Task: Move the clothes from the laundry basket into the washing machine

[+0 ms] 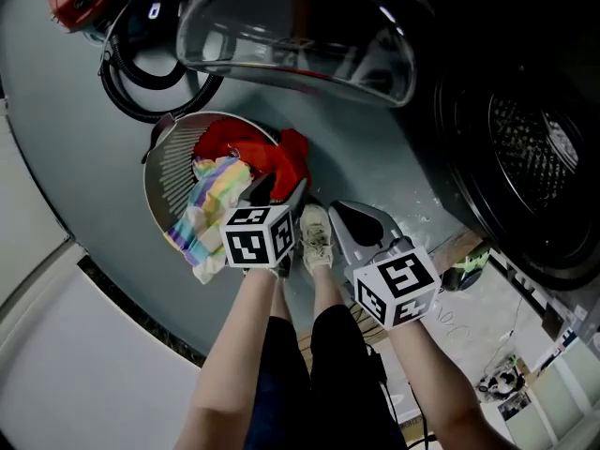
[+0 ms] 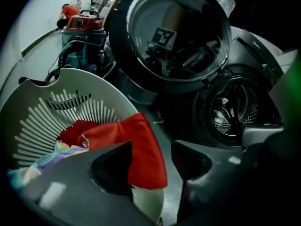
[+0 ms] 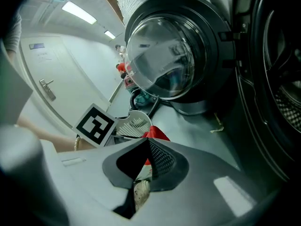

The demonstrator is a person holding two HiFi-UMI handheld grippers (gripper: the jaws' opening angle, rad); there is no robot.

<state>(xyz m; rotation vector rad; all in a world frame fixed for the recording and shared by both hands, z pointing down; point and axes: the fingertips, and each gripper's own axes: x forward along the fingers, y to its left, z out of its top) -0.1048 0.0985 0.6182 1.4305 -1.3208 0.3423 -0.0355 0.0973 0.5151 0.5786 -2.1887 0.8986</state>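
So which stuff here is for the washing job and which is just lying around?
For the job: laundry basket, red garment, rainbow-striped cloth, washing machine drum, its open door, left gripper (open), right gripper (shut).

Just lying about: red vacuum cleaner, black hose.

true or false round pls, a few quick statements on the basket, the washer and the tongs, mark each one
1. The washing machine door is swung open. True.
2. The laundry basket is empty. False: it holds a red garment and a rainbow striped cloth.
3. The left tongs are clamped on the red garment. False: their jaws stand apart and grip nothing; the garment lies beyond them in the basket.
4. Part of the red garment hangs over the basket's rim. True.
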